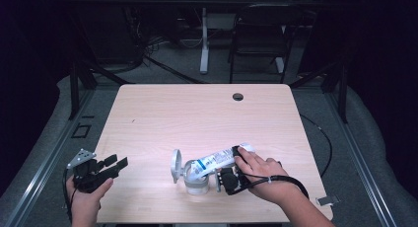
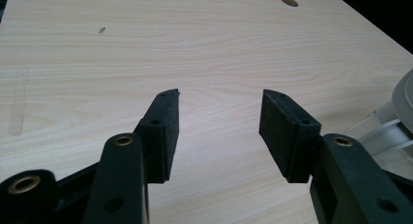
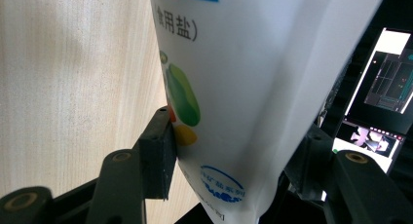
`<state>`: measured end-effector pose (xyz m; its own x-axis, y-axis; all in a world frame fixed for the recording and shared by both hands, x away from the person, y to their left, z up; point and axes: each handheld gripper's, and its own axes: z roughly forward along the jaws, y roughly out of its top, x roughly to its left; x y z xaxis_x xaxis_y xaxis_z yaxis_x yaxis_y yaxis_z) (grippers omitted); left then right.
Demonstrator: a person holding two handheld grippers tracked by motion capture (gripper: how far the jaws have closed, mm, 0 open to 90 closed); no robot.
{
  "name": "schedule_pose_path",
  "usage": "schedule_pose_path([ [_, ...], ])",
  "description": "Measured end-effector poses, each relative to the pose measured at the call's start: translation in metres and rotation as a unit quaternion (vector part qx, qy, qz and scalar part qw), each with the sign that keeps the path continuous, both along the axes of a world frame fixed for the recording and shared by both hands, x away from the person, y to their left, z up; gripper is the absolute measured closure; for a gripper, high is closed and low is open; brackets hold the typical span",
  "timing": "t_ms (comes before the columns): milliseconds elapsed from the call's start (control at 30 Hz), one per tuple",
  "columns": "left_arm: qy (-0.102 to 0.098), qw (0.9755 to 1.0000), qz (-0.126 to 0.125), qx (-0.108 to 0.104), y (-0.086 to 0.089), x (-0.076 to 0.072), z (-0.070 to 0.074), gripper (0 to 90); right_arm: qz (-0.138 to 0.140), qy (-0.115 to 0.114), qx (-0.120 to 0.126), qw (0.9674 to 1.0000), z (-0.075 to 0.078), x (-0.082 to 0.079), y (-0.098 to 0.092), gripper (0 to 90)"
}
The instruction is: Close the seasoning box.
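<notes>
Right now you are clamping the salt bag (image 1: 219,159) across its body with your right gripper (image 1: 231,180), jaws wide around it, and tipping it so its low end is meeting the mouth of the clear jar (image 1: 196,178), likely to pour. The jar's hinged lid (image 1: 175,165) is standing open. What is inside the jar, I cannot tell. Your left gripper (image 1: 114,164) is waiting empty, jaws apart, at the table (image 1: 197,113) edge.

I'm seeing overhead light falling evenly on the table (image 1: 197,113), while everything around the table is sinking into darkness. Near the table's front edge, the white bag (image 3: 253,78) is glaring and looking soft up close.
</notes>
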<state>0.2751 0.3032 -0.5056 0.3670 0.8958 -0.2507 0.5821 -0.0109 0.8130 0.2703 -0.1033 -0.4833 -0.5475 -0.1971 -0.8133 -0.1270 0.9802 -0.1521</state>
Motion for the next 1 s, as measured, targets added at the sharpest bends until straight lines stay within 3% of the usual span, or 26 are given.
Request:
schedule_pose_path([
  [1000, 0.001, 1.0, 0.003, -0.003, 0.001, 0.0002, -0.0012, 49.7, 0.003, 0.0, -0.005, 1.0, 0.0015, -0.0004, 0.0008, 44.8],
])
